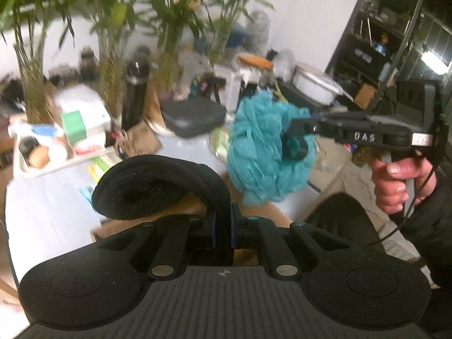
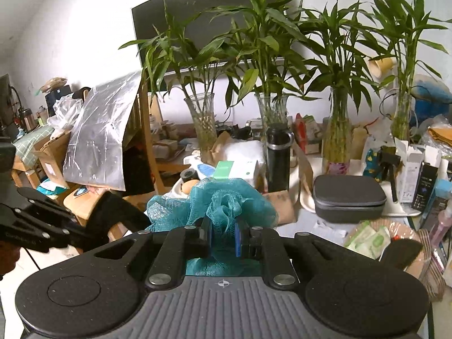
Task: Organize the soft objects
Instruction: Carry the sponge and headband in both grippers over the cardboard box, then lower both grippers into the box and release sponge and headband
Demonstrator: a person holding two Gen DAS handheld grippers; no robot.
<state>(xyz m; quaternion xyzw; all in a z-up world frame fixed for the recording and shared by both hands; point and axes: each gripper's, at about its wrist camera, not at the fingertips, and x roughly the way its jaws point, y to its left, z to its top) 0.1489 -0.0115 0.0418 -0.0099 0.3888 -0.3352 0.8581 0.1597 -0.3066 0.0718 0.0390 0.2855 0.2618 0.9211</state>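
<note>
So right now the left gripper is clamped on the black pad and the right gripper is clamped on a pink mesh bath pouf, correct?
Not quite: the mesh bath pouf is teal, not pink, as the right wrist view shows between the right gripper fingers. The rest holds: the left gripper is clamped on the black pad, seen in the left wrist view.

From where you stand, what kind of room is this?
Probably a lived-in home room, not a lab: a cluttered white table, lucky bamboo in glass vases, a dark wall-mounted screen, and cardboard boxes piled at the side.
</note>
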